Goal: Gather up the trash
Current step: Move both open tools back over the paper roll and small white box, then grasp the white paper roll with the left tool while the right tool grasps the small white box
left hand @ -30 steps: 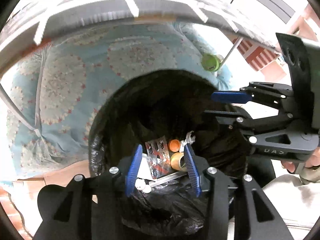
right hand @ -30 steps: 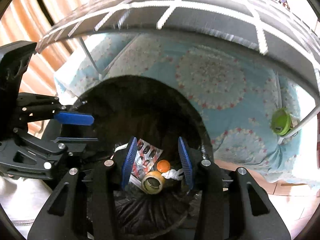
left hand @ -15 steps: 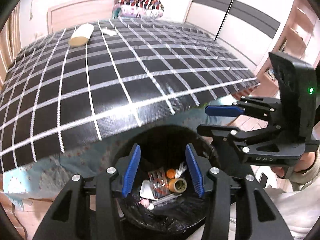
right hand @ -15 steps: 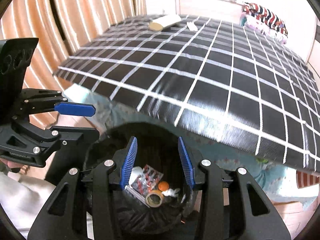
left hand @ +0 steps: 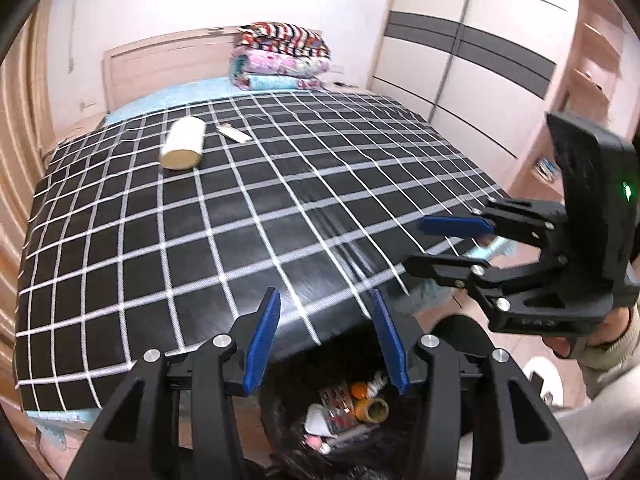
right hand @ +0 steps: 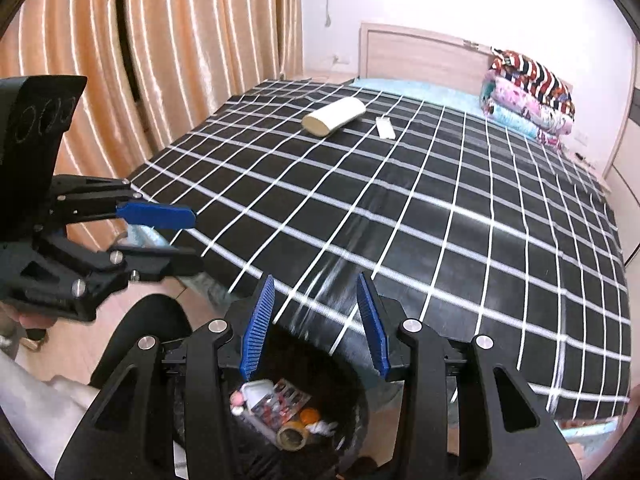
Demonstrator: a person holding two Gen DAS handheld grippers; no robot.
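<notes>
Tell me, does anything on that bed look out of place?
Yes. A white paper roll lies on its side on the checked cover, with a small flat white packet beside it, apart from it. They are loose litter, while other scraps sit in the black bin.

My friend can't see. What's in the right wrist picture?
Open, empty right tongs hang over a black trash bin holding rubbish, at the foot of a black-and-white checked bed. A paper roll and a small white packet lie far up it.
</notes>
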